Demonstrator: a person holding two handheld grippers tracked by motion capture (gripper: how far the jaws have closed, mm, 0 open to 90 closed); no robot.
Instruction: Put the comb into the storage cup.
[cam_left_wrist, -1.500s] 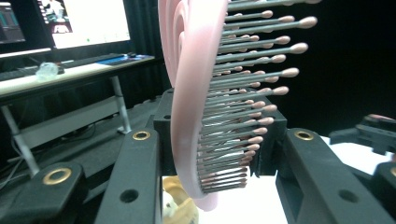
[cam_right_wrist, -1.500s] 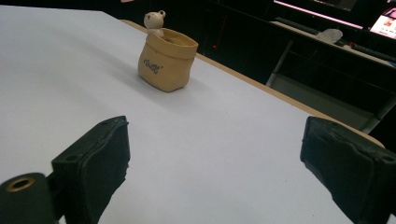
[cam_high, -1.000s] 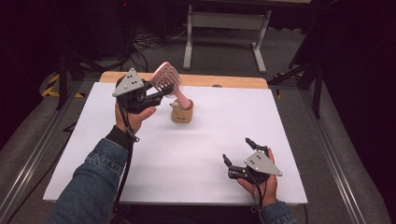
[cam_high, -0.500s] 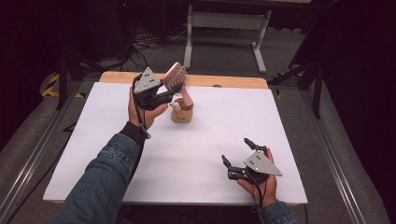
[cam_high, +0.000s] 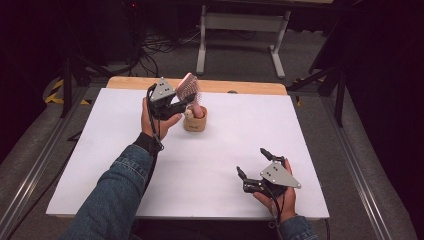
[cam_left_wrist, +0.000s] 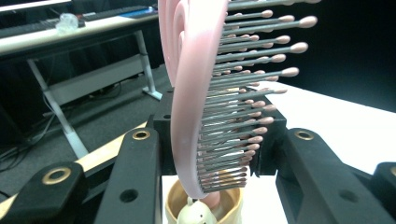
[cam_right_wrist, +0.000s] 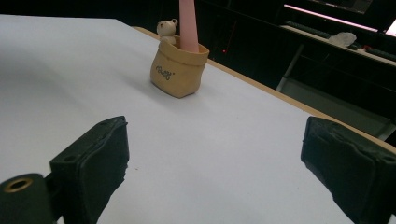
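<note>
Left gripper (cam_high: 179, 106) has swung the pink hairbrush (cam_high: 189, 90) upright, handle now down in the little tan pot (cam_high: 194, 121), jaws clamped on its head. Right gripper (cam_high: 252, 167) sits open near the surface's (cam_high: 100, 150) front edge.

High view looks down; tool cameras sit low — all share the tan pot (cam_high: 194, 122).

A white counter (cam_high: 125, 160) with a wooden far edge carries a small tan holder (cam_high: 194, 121), standing upright near its far side.
</note>
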